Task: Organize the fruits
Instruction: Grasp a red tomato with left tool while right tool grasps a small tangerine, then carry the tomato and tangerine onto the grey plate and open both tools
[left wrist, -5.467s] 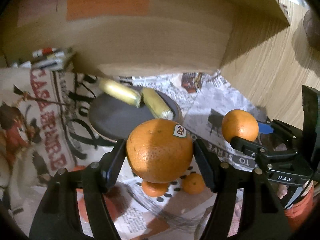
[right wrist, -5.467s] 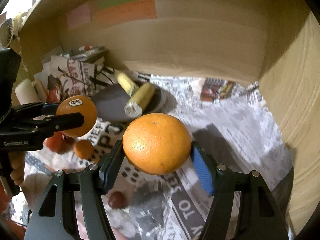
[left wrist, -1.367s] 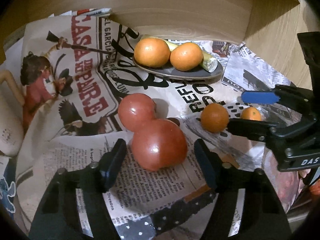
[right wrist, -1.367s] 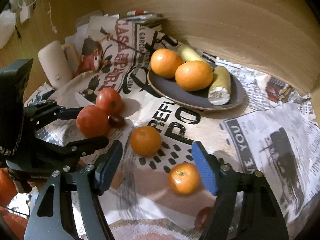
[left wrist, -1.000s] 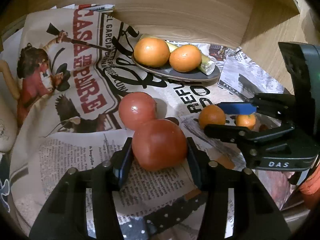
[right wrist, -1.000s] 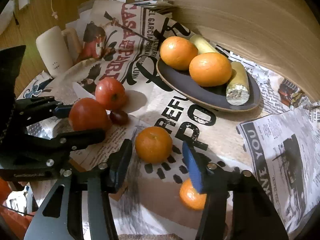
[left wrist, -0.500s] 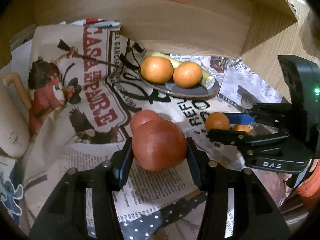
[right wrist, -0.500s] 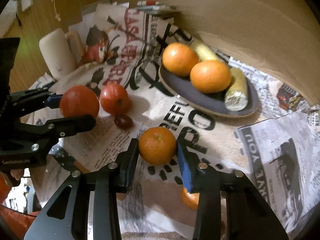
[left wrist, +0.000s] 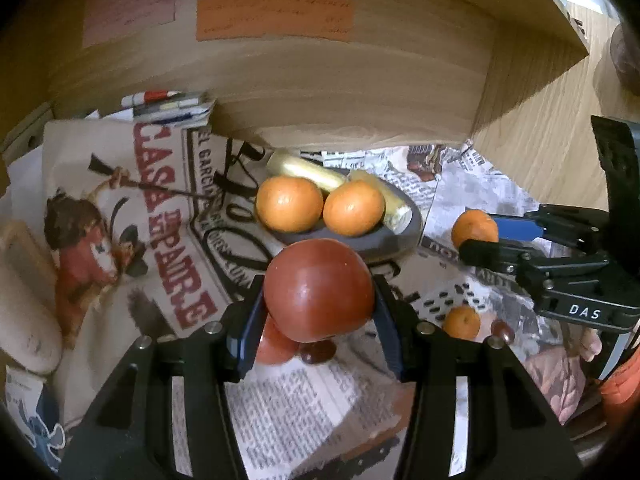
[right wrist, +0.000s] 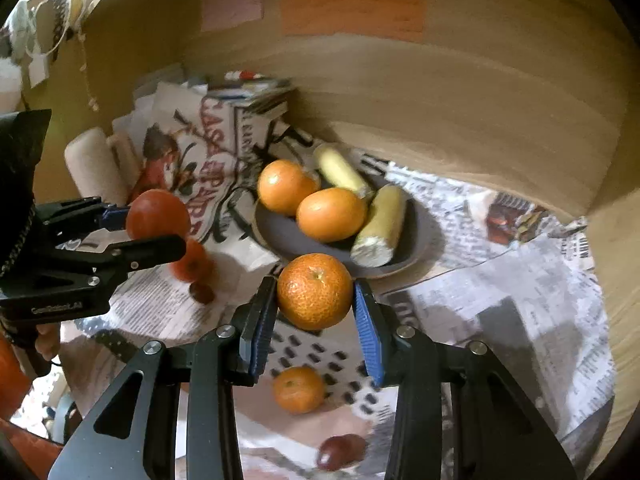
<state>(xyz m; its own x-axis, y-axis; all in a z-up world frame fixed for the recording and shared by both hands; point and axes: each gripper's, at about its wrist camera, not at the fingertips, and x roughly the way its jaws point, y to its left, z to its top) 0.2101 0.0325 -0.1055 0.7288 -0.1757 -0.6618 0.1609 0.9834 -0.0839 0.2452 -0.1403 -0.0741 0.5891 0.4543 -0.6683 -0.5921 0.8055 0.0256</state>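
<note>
My left gripper [left wrist: 318,300] is shut on a red tomato [left wrist: 319,290] and holds it raised above the newspaper; it also shows in the right wrist view [right wrist: 158,214]. My right gripper [right wrist: 314,300] is shut on a small mandarin [right wrist: 315,291], lifted just in front of the dark plate [right wrist: 416,240]. The plate holds two oranges [right wrist: 331,214] and two yellow corn pieces [right wrist: 380,224]. A second tomato [right wrist: 191,264] and a second mandarin [right wrist: 298,389] lie on the newspaper.
A wooden wall with coloured sticky notes [right wrist: 352,16] stands right behind the plate, and a wooden side panel [left wrist: 540,152] is on the right. A cream cylinder [right wrist: 94,166] lies at the left. Two small dark fruits [right wrist: 201,292] lie on the paper.
Both grippers closed on their fruit, the left on the tomato and the right on the mandarin, then lifted them off the newspaper and moved toward the plate.
</note>
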